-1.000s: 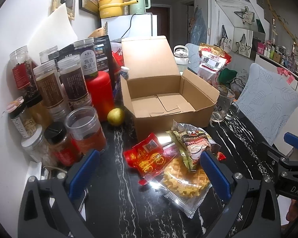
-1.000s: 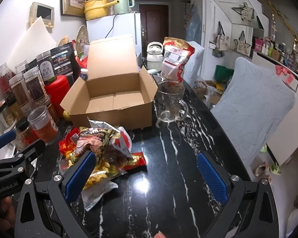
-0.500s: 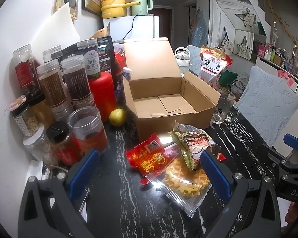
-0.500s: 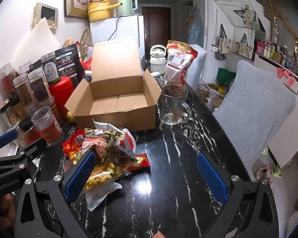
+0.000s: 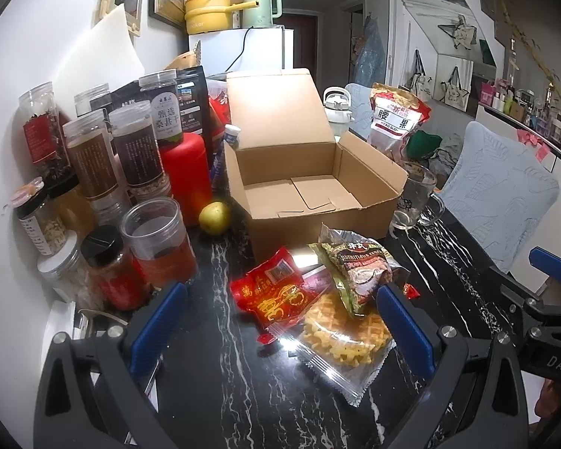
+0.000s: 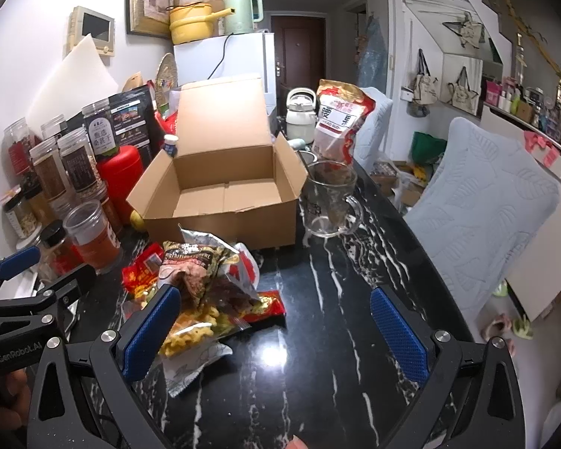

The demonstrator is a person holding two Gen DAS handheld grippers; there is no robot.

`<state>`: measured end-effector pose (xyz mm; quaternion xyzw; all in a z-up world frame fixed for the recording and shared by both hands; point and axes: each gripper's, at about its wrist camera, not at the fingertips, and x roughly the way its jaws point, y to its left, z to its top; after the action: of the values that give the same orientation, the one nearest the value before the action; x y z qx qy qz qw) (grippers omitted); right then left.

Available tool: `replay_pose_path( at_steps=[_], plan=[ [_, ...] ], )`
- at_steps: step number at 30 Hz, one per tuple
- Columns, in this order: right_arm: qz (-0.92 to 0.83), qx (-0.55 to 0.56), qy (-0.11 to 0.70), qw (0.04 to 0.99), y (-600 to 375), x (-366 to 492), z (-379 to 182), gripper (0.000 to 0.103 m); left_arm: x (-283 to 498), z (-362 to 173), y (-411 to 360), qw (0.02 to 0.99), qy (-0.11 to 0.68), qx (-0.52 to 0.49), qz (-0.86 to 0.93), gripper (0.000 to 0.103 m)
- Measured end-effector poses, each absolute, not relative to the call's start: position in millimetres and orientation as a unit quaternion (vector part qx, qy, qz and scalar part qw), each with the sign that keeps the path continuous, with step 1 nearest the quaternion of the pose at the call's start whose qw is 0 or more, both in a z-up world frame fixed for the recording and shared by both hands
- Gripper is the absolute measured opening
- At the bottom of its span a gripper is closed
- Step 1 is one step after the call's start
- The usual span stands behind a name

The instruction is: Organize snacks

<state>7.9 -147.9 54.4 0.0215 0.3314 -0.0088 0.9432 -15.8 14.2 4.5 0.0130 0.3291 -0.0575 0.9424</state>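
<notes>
My left gripper (image 5: 280,318) and right gripper (image 6: 276,321) both gape, holding nothing. Ahead of them lies the "NUTRITIOUS CEREAL" packet (image 5: 355,265) atop the snack pile, before the cardboard box (image 5: 310,187); "GenRobot.AI" marks my left gripper.

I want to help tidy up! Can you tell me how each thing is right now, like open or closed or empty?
Cardboard box: open, empty.
Glass mug: upright, looks empty.
Snack packets: piled on the table, outside the box.
Lidless jar: open, partly filled.
Cashew bag: standing upright.
Left tool: open, holding nothing.
Right tool: open, holding nothing.
</notes>
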Motion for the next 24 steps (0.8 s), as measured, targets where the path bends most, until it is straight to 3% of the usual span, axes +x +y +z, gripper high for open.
replay_pose_path(
  at_steps=[24],
  plan=[
    [0.051, 0.032, 0.377, 0.924, -144, 16, 4, 0.103, -16, -37, 27, 0.925, 0.367, 0.003, -0.095, 0.103]
  ],
)
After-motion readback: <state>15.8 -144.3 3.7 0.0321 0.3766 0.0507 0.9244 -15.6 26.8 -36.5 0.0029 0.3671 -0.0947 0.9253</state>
